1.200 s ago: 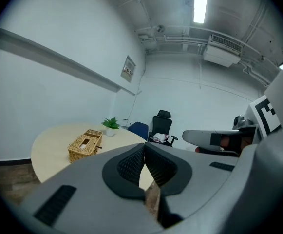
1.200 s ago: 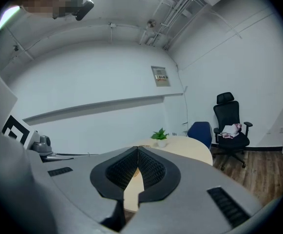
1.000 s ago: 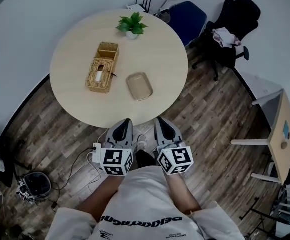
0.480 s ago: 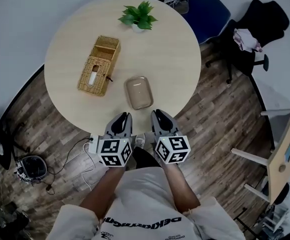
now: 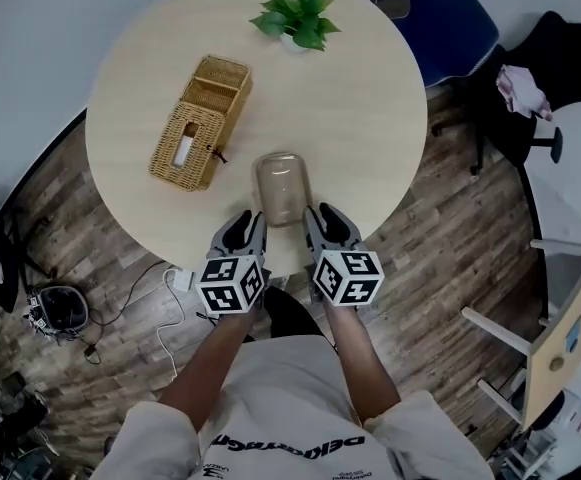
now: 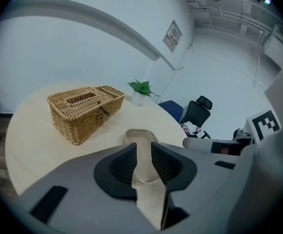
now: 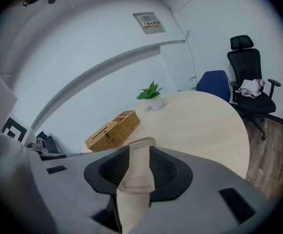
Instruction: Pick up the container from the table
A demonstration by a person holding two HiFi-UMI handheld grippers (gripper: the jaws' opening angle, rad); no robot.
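The container [image 5: 280, 188], a shallow clear lidded tub, lies on the round wooden table [image 5: 370, 118] near its front edge. My left gripper [image 5: 245, 230] sits just left of the tub's near end and my right gripper [image 5: 328, 223] just right of it. Both point at the tub from the table's edge. Both pairs of jaws have just been opening and now stand apart, gripping nothing. In the left gripper view the container [image 6: 140, 136] shows through the gap of the left gripper [image 6: 142, 152]. The right gripper view likewise shows the container [image 7: 137, 174] beyond the right gripper [image 7: 139, 152].
A wicker basket [image 5: 200, 118] stands left of the container, and a small potted plant [image 5: 300, 13] at the table's far side. A blue chair [image 5: 445, 28] and a black office chair [image 5: 560, 78] stand beyond the table on the right. Cables and a power strip [image 5: 180, 280] lie on the floor.
Both grippers have moved forward and down from over the floor to the table's near edge beside the container. Their jaws, shut before, now stand apart. The table shows closer.
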